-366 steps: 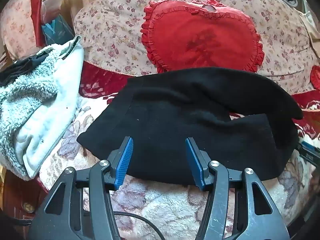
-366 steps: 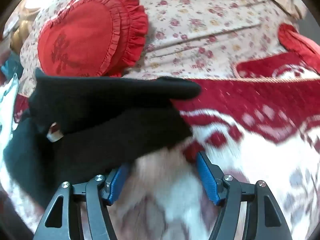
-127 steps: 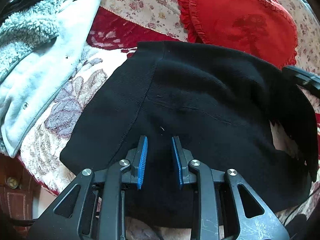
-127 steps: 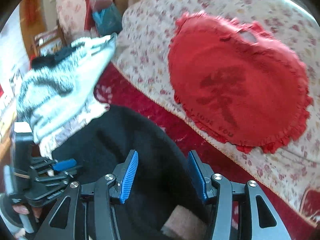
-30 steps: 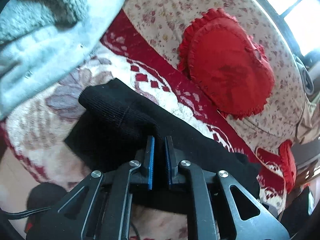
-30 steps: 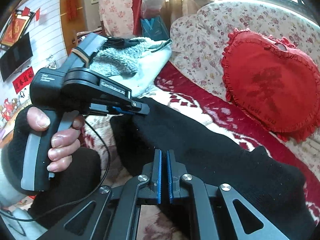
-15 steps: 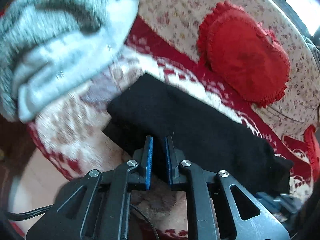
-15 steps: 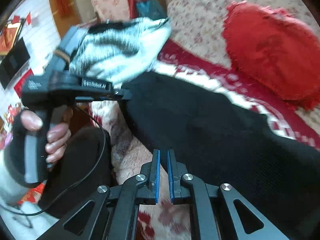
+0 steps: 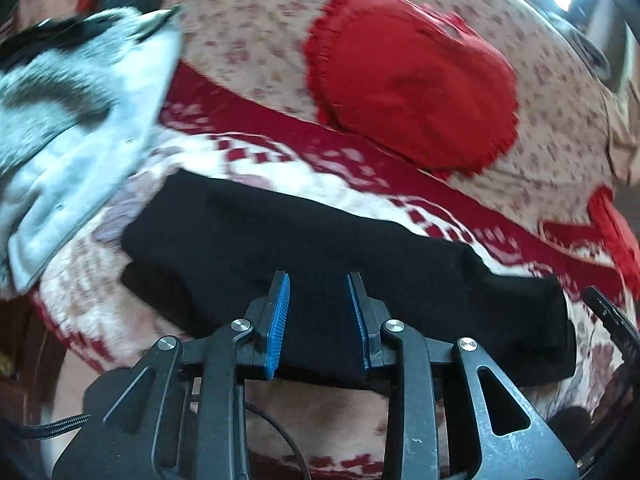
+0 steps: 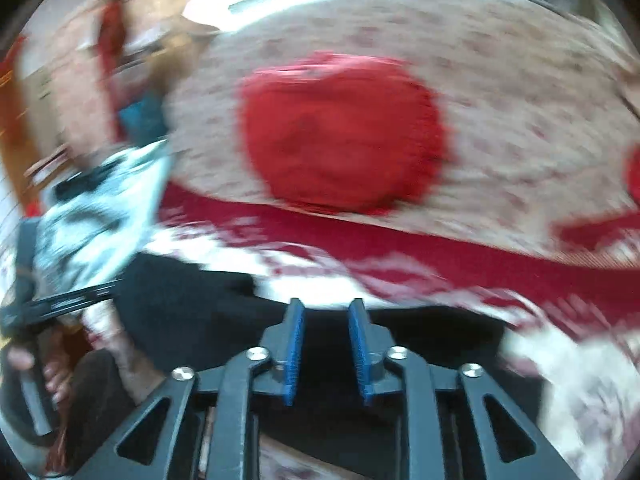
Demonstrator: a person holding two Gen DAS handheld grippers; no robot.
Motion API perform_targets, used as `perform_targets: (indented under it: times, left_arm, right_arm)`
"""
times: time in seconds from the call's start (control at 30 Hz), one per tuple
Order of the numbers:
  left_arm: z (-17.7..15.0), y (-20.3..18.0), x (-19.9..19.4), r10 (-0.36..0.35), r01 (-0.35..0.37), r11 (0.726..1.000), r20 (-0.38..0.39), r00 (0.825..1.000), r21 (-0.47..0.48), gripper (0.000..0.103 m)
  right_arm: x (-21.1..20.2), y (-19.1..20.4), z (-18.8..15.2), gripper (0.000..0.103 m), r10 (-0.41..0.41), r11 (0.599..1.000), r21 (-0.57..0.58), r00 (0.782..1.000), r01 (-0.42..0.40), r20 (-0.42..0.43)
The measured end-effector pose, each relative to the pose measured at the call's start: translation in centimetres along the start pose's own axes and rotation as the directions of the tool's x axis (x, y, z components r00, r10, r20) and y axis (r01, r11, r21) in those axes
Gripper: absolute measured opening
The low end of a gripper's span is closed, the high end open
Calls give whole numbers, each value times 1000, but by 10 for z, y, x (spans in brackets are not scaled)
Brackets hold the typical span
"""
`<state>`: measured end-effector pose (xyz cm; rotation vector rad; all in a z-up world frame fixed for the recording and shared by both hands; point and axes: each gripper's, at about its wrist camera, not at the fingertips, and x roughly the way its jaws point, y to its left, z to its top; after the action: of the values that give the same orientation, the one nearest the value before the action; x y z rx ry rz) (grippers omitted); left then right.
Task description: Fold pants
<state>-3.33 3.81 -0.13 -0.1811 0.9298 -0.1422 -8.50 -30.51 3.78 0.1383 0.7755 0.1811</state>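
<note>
The black pants (image 9: 320, 240) lie folded in a long band across the red and white sofa blanket (image 9: 360, 192). My left gripper (image 9: 318, 284) is open over the band's near edge, its blue pads apart with nothing between them. In the blurred right wrist view the pants (image 10: 192, 300) lie low across the frame. My right gripper (image 10: 323, 312) is open just over their far edge and holds nothing. The left gripper's handle (image 10: 60, 300) and the hand on it show at the left there.
A red heart cushion (image 9: 412, 84) leans on the floral sofa back (image 9: 248, 28). A fluffy pale blue garment (image 9: 72, 112) lies at the left end of the seat. The seat's front edge runs just below the pants.
Both grippers were shut on the pants half a second ago and have opened, leaving the folded band lying on the blanket. The right wrist view has swung toward the sofa back.
</note>
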Motion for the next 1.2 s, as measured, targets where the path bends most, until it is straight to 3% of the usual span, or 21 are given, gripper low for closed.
perform_targets:
  times: [0.17,0.3,0.43,0.5,0.53,0.6,0.77,0.9,1.07,1.13,1.2]
  left_arm:
    - [-8,-31,29,-23,26,998,-63,998,54,29]
    - [-20,-51,52,-8,20,995,-118,993,97,29]
    - [-25,-57,56,28,-15,992,-109,994,126,29]
    - [-24,-57,56,27,-13,993,-114,993,121,29]
    - [-23,-55,55,24,-9,993,-119,993,120,29]
    - [-21,-52,50,18,-4,993,-125,992,117,29]
    - [-14,-41,31,12,-5,997,-85,996,75,29]
    - [-17,-37,24,16,-11,997,-74,997,72,29]
    - [-28,-37,39,49,-38,995,-119,992,88,29]
    - [-30,-38,39,59,-47,994,-114,992,103,29]
    - [-29,-38,36,57,-45,993,-108,992,106,29]
  right_arm:
    - [1,-75,-33,32,-120,979,148,984,139,-132]
    - [16,-98,-51,33,-81,965,232,982,120,-171]
    - [31,-93,-54,33,-8,961,270,986,53,-165]
    - [42,-93,-55,31,-18,964,259,984,64,-177]
    - [45,-96,-56,18,-7,959,280,986,54,-166]
    - [36,-97,-58,12,30,949,316,992,9,-120]
    - [-18,-80,-44,11,-20,978,207,999,26,-31]
    - [-52,-86,-53,11,-92,981,168,994,99,-52]
    - [-16,-107,-81,11,-146,965,181,964,188,-220]
    - [-3,-116,-88,12,-209,947,184,940,263,-269]
    - [-11,-119,-83,15,-234,936,205,942,286,-242]
